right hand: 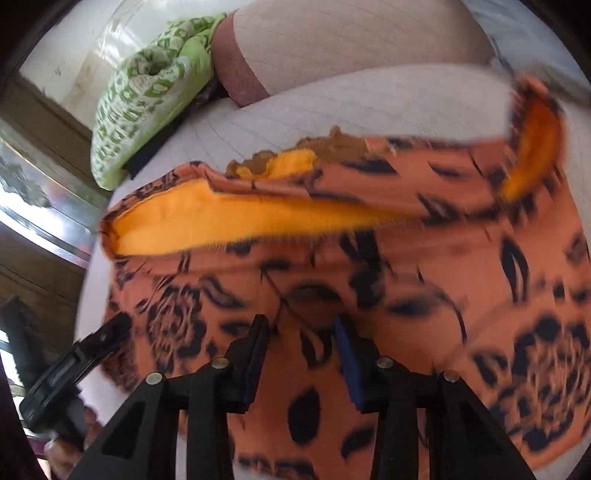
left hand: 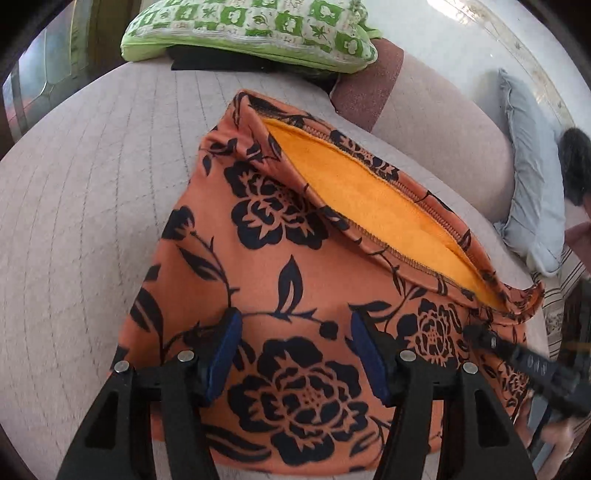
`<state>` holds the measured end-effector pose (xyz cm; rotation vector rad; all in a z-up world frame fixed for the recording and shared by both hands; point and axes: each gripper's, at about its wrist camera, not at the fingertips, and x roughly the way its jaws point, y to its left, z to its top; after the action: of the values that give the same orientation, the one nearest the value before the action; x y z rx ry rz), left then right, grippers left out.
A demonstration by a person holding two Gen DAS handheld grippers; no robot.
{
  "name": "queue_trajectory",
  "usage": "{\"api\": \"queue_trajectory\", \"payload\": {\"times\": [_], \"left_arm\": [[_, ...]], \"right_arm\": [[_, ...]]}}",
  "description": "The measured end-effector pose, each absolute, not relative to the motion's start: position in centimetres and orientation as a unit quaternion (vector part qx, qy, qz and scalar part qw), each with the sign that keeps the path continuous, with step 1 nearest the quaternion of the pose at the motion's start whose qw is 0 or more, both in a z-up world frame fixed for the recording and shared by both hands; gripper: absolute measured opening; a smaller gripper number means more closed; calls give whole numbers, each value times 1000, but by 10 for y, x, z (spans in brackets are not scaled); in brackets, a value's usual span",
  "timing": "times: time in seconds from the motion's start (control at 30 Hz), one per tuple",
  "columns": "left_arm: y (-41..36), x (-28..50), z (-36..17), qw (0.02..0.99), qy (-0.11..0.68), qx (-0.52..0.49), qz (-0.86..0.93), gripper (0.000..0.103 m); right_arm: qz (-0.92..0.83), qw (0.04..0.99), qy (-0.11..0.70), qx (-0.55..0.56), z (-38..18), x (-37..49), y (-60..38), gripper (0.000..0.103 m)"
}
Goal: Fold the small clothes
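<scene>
An orange garment with black flower print (left hand: 295,266) lies on a pinkish quilted bed cover (left hand: 92,184). Its waistband gapes and shows the bright orange fleece lining (left hand: 369,206). My left gripper (left hand: 295,325) is open, its blue-padded fingers (left hand: 225,354) hovering over the garment's near part, holding nothing. My right gripper (right hand: 301,332) is open too, just above the same garment (right hand: 406,258), whose lining (right hand: 221,225) faces it; this view is motion-blurred. The right gripper's tip also shows in the left wrist view (left hand: 517,354), and the left gripper shows in the right wrist view (right hand: 74,365).
A green-and-white patterned pillow (left hand: 251,29) lies at the far end of the bed, over a dark flat item. A pinkish bolster with a maroon end (left hand: 424,110) and a pale blue pillow (left hand: 532,173) lie to the right. A window frame (right hand: 44,206) is at the left.
</scene>
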<state>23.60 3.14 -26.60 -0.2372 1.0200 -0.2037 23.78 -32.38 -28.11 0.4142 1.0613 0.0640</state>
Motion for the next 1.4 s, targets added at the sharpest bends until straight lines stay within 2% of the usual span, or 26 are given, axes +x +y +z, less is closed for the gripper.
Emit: {"api": "queue_trajectory", "payload": {"times": [0.17,0.27,0.4,0.53,0.63,0.8,0.97,1.0,1.07,1.1,1.23,1.3,1.4], "left_arm": [[23,248,-265,871,474,-84,-92,64],[28,255,-263,867,479,-86,-102,66],[44,265,-260,855,486,-138,-114,66],[63,260,-255,854,484,-166,-99,66],[72,256,-247,868,470,-142,-71,68],[79,268,-263,857,503,-106,-43,68],[62,251,-240,886,458,-59,-37,69],[57,248,-235,891,450,-45,-38,70],[44,243,-230,895,444,-22,-43,85],[38,241,-231,892,449,-16,-52,88],[13,243,-250,864,498,48,-54,90],[4,244,-265,852,514,94,-40,90],[1,238,-256,861,496,104,-31,90]], "right_arm": [[-27,841,501,203,-282,322,-346,38],[-48,843,467,262,-277,338,-372,38],[-60,869,415,263,-249,309,-391,38],[-52,873,404,267,-234,266,-398,38],[-56,870,412,265,-236,217,-406,38],[-119,849,466,217,-270,164,-412,38],[-114,856,434,257,-252,144,-417,37],[-103,861,424,261,-246,139,-415,37],[-88,867,417,259,-238,134,-408,37],[-83,866,419,259,-237,131,-405,37],[-77,822,482,292,-275,139,-403,39],[-75,828,473,291,-271,137,-404,39],[-80,830,464,300,-262,122,-405,39]]}}
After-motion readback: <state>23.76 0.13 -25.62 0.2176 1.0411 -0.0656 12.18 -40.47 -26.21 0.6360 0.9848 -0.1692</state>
